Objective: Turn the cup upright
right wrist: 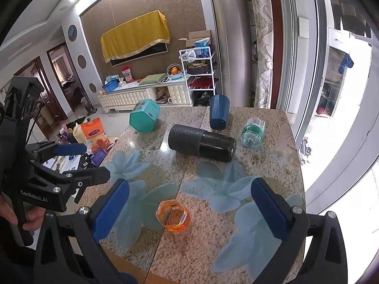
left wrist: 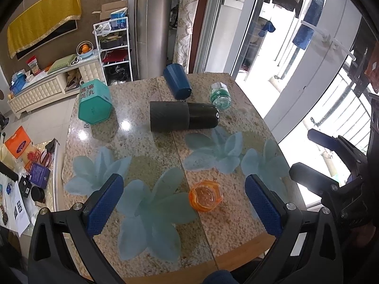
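Both grippers hover above the near edge of the tabletop (left wrist: 146, 142), jaws wide, empty: left gripper (left wrist: 184, 203), right gripper (right wrist: 189, 203). Likely target, the dark blue cup (left wrist: 177, 81), lies on its side at the far end, just behind the black flask (left wrist: 183, 119) and beside the green-labelled bottle (left wrist: 220, 95). Orange glass (left wrist: 205, 196) sits near, apparently upright. Suggested approach: reach over the flask, close across the cup's wall mid-body, lift clear before rotating, set base down flat.
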`<action>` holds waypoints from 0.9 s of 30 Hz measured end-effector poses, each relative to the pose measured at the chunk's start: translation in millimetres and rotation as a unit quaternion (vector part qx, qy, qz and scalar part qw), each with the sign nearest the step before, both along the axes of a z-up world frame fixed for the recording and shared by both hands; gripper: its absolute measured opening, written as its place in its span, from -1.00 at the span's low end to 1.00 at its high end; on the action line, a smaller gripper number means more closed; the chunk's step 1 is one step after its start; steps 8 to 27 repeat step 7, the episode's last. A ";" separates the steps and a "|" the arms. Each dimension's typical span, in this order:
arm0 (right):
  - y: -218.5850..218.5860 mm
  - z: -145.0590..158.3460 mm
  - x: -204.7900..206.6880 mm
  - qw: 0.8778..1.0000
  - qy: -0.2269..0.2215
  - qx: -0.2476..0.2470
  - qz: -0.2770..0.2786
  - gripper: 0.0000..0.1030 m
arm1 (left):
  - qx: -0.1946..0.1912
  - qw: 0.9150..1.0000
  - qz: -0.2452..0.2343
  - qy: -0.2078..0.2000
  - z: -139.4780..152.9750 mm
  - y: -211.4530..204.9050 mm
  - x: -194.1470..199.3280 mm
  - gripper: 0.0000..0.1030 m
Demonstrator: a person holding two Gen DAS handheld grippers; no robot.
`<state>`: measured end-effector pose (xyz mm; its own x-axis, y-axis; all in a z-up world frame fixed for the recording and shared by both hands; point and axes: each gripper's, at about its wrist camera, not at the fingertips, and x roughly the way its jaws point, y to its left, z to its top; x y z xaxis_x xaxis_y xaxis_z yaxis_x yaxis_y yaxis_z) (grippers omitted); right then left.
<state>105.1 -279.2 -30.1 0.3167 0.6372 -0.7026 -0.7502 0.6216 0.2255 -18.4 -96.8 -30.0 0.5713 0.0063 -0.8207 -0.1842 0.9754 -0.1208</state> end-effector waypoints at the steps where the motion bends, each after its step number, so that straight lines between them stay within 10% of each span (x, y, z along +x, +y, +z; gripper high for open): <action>1: -0.8 0.0 -0.7 1.000 0.001 0.000 -0.001 1.00 | 0.000 1.000 0.000 0.000 0.0 -0.3 0.0 1.00; 27: -4.9 1.3 -0.4 1.000 0.006 0.003 -0.009 1.00 | 0.004 1.000 -0.004 -0.005 1.2 -4.3 -1.2 1.00</action>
